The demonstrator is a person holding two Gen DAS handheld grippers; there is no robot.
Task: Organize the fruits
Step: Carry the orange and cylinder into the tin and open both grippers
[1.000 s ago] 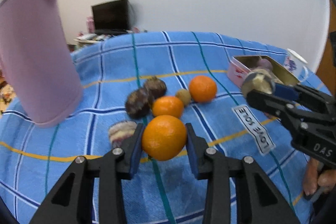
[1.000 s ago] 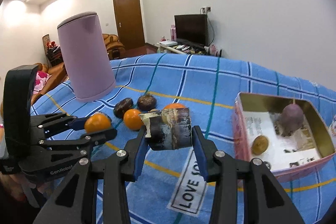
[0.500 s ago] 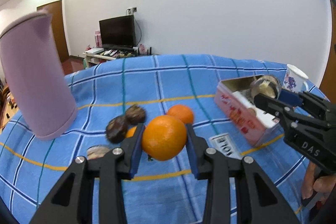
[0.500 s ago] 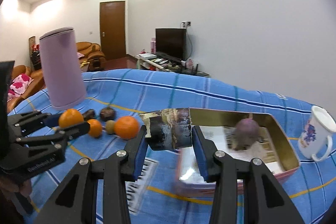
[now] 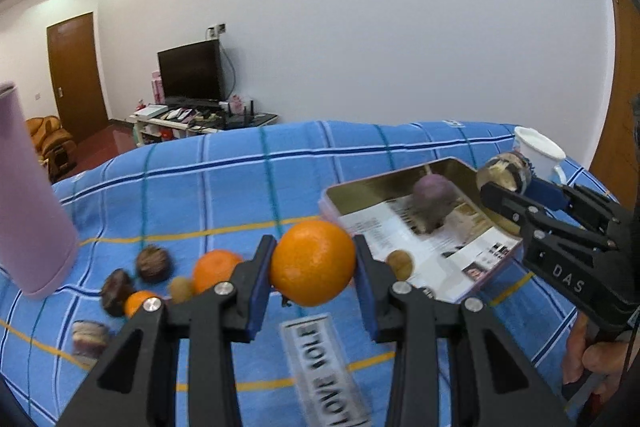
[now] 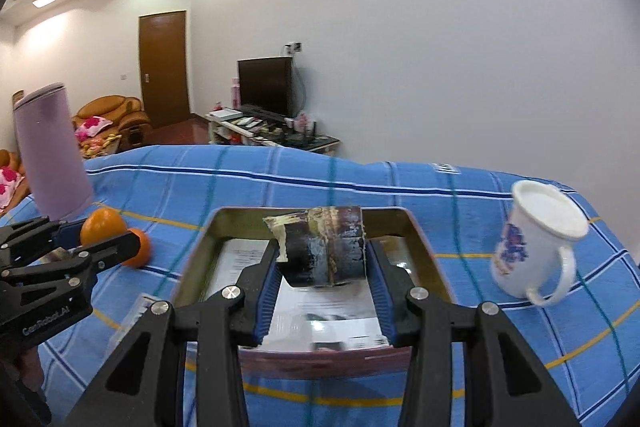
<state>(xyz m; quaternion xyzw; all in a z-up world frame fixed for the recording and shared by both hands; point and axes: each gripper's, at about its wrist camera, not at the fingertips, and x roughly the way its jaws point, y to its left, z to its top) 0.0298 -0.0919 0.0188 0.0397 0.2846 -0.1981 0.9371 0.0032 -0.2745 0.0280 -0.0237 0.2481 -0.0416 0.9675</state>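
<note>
Both grippers are loaded and have swung across from the fruit pile toward the tin: the left gripper [image 5: 314,269] pinches an orange [image 5: 313,262] between its blue pads, and the right gripper [image 6: 323,267] is clamped on a dark, peeling chunk of fruit [image 6: 324,247]. A second ago the tin [image 6: 430,259] sat off to the right; now the chunk hangs over its open top while the orange is short of its near-left wall, so both drops look close. Inside lie a purple fruit [image 5: 434,195] and a small brown one [image 5: 400,263] on printed paper, leaving room. Still on the blue checked cloth [image 5: 240,187] are two oranges, two dark fruits and others. A white mug [image 6: 538,243] stands just right of the tin, a lilac cylinder [image 6: 50,155] far left; the grippers themselves may crowd each other.
</note>
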